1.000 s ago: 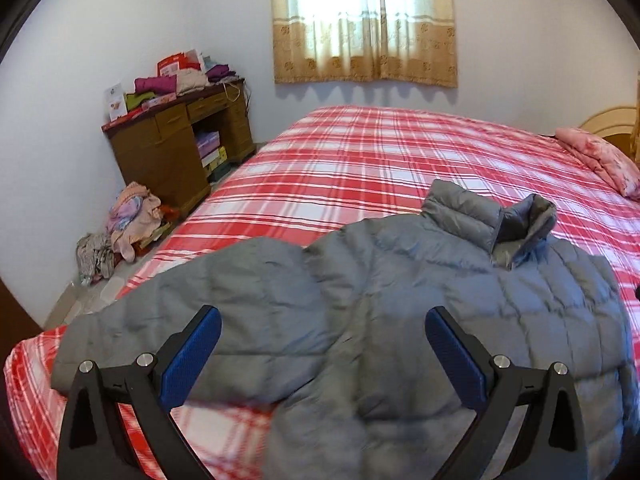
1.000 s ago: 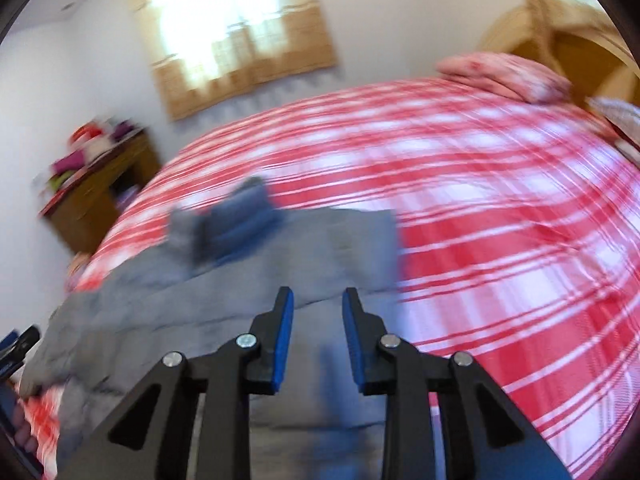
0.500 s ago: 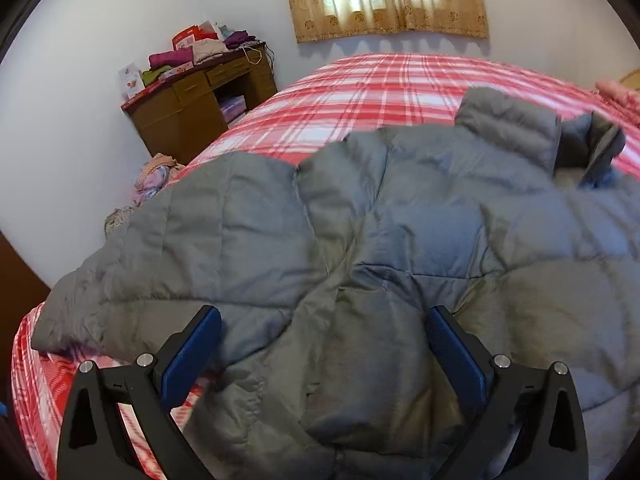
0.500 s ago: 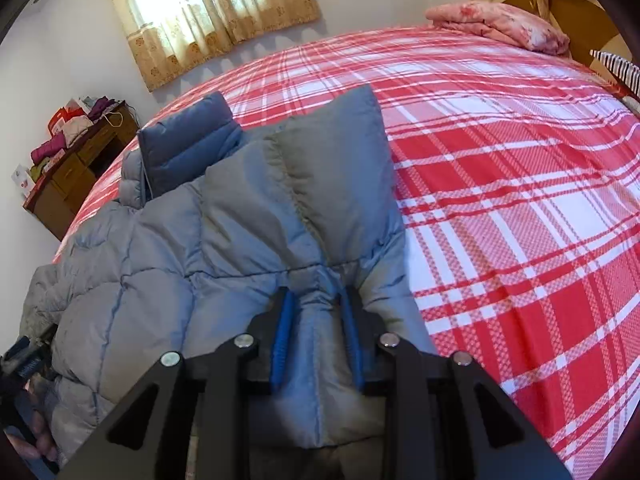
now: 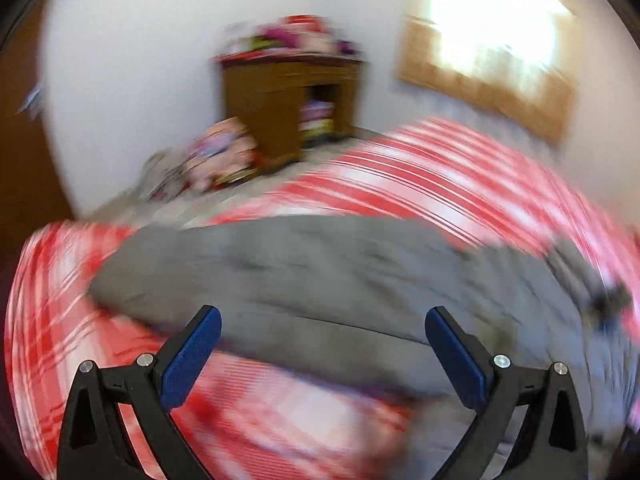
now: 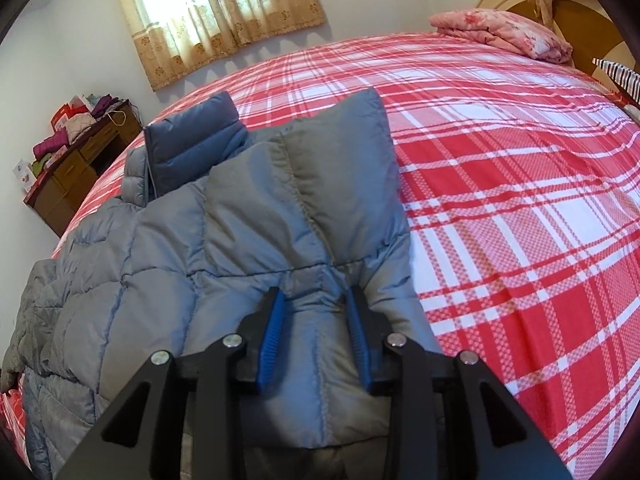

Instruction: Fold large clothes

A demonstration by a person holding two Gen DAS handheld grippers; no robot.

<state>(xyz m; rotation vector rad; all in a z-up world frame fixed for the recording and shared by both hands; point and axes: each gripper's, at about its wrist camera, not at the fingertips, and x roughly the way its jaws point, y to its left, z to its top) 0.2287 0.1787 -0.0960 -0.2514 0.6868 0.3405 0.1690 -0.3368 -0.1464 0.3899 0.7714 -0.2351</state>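
Observation:
A large grey quilted puffer jacket [image 6: 224,224] lies spread on the red plaid bed [image 6: 500,184]. Its collar [image 6: 192,148] stands up at the far end, and one sleeve [image 6: 348,156] lies folded over the body. My right gripper [image 6: 316,312] is shut on a fold of the jacket near its right edge. In the blurred left wrist view the jacket [image 5: 320,276] lies ahead. My left gripper [image 5: 320,344] is open and empty above the jacket's near edge.
A brown wooden desk [image 5: 288,100] piled with clothes stands by the wall left of the bed, with more clothes on the floor [image 5: 216,156]. A pink pillow [image 6: 500,30] lies at the headboard. A curtained window [image 6: 224,12] is beyond the bed.
My left gripper has swung left and back from the jacket, staying open; its view is now motion-blurred. My right gripper keeps its hold on the jacket fold and has barely moved.

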